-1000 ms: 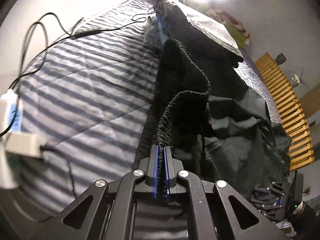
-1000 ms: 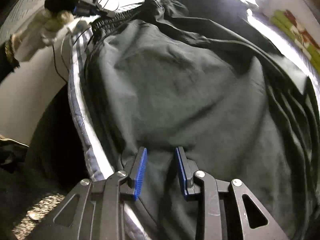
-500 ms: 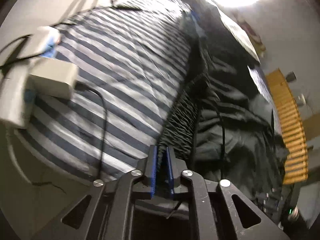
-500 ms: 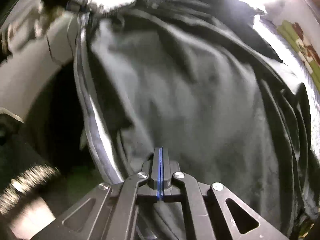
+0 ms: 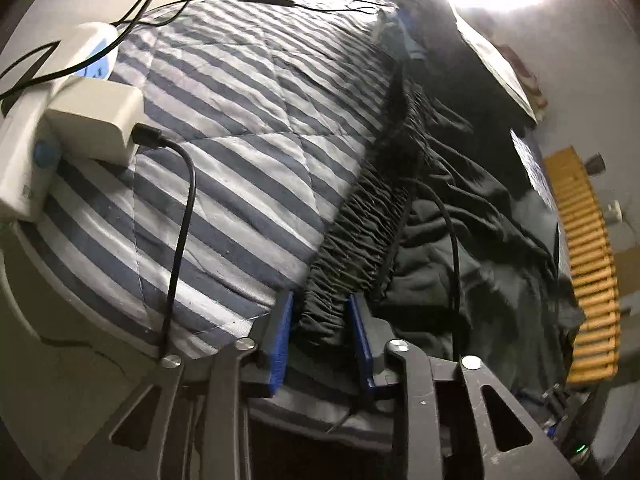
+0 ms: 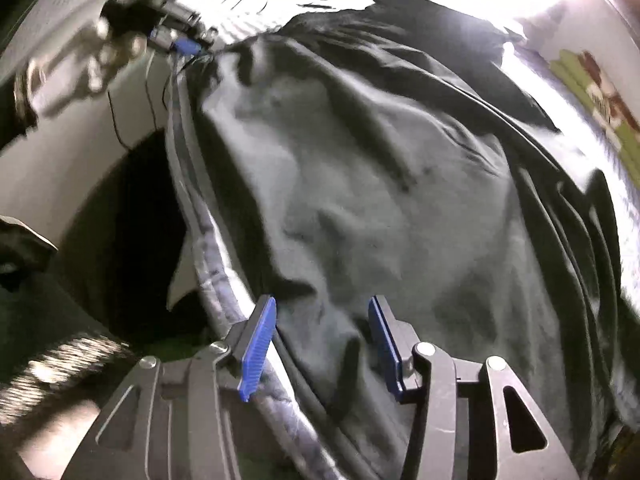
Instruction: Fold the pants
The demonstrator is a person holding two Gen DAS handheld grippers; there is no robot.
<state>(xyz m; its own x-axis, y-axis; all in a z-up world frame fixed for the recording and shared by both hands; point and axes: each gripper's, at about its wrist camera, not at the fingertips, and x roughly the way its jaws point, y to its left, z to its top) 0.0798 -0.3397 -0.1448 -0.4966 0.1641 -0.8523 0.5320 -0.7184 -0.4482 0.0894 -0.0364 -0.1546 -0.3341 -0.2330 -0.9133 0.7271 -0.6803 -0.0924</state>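
I work with two tongs over one pair of crumpled black fabric pants [image 5: 460, 216], which lies on one grey-and-white striped quilted bedspread [image 5: 240, 120]. My left gripper [image 5: 320, 340] has just been opening: its two ribbed blue pads [image 5: 280, 340] stand apart, with the pants' gathered, ruched elastic waistband [image 5: 360, 232] lying loose between them, so it is released. My right gripper [image 6: 322, 344] has also just been opening, and it hangs unclenched over the smooth, wrinkled cloth near the bedspread's near left edge [image 6: 224, 304], where the cover drops off into a dark gap. In the left view, the striped cover to the left of the waistband lies bare. At its far left corner sit one white boxy charger [image 5: 96, 120] and one black cable [image 5: 180, 240].
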